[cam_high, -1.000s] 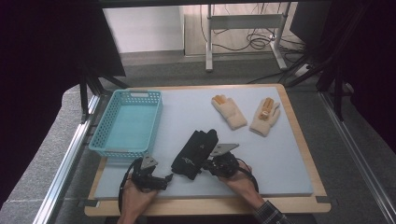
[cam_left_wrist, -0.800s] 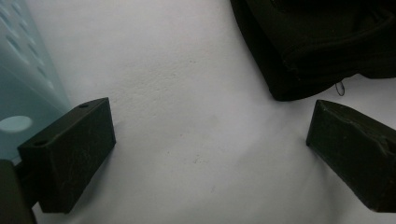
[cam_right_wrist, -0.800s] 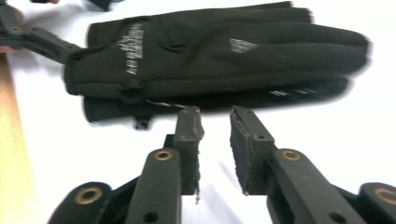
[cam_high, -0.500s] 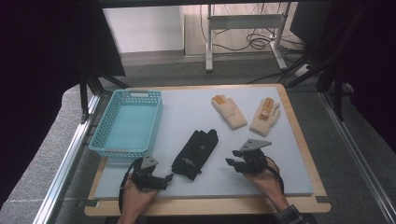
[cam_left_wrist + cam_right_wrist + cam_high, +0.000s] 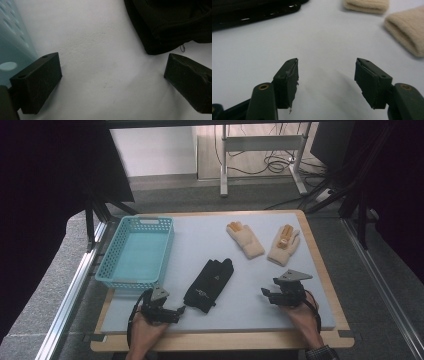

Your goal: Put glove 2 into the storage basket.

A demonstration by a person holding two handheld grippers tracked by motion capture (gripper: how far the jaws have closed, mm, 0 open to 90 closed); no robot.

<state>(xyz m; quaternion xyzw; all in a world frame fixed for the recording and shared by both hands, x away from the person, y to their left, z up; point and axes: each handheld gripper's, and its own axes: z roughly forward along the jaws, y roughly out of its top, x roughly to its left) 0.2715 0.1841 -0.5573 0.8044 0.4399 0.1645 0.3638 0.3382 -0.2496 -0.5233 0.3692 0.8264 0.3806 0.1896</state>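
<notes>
Since the earlier frames the right hand-held gripper (image 5: 266,293) had drawn away from the black gloves (image 5: 210,278) toward the desk's right edge, and its jaws had just been opening, with nothing between them. In the right gripper view they stood spread well apart over bare surface, touching no object. The left hand-held gripper (image 5: 179,311) had kept its place near the front edge, its jaws also spread wide and holding nothing; in the left gripper view the cuff end of the black gloves (image 5: 170,22) lay just beyond the tip of one jaw, whether touching it could not be told. The black gloves lay stacked near the middle of the desk, slightly toward the front, between the two grippers, close to the left one and well apart from the right one. Two beige gloves (image 5: 264,241) lay side by side toward the rear right corner, beyond the right hand-held gripper. A light blue basket (image 5: 107,270) sat along the left edge. The desk (image 5: 200,232) had a pale grey mat framed in wood; behind it were a dark floor, cables, and a metal stand's legs.
</notes>
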